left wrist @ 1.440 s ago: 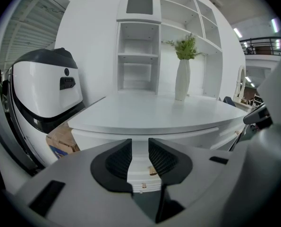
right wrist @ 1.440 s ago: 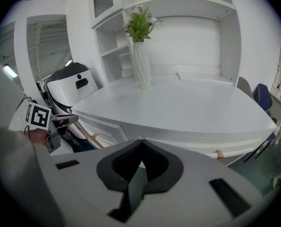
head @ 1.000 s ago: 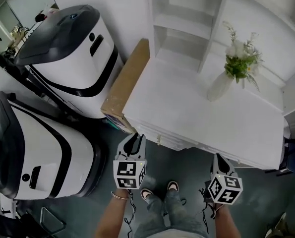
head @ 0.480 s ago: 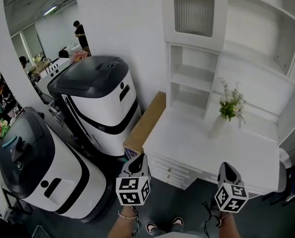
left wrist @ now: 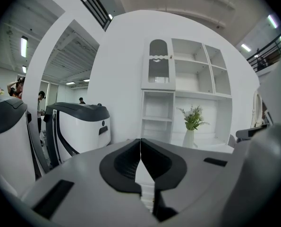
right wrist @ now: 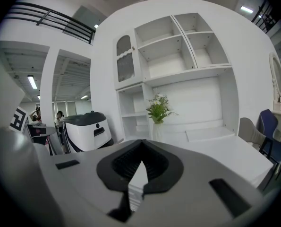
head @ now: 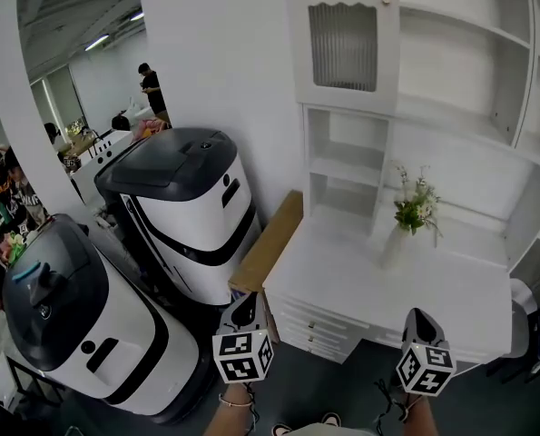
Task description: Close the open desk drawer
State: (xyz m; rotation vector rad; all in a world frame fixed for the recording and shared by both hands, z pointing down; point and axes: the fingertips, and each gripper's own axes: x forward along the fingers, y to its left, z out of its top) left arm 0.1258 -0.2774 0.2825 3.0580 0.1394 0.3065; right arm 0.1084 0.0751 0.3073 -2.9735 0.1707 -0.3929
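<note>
Now the desk (head: 387, 275) is standing against the white wall, and its stack of drawers (head: 317, 327) is sitting under the left end of the top. The drawer fronts are facing out toward the person. Their long axis is running along the desk's front edge, slanting from upper left down to lower right in the head view. From that height the fronts are looking level with one another, and whether one is standing slightly out is hard to judge; the handles are showing only as tiny specks.

Both tools are hovering low in front of the desk, apart from it. The left gripper (head: 243, 309) is pointing at the corner by the drawers with its jaws clenched together on nothing. The right gripper (head: 418, 323) is pointing at the desk's right half, its jaws likewise meeting at the tips and holding nothing.

In both gripper views the grey bodies are hiding nearly all of the drawers, leaving only a thin white sliver below the jaw tips. The person's forearms are being cut off by the bottom edge of the head view.
</note>
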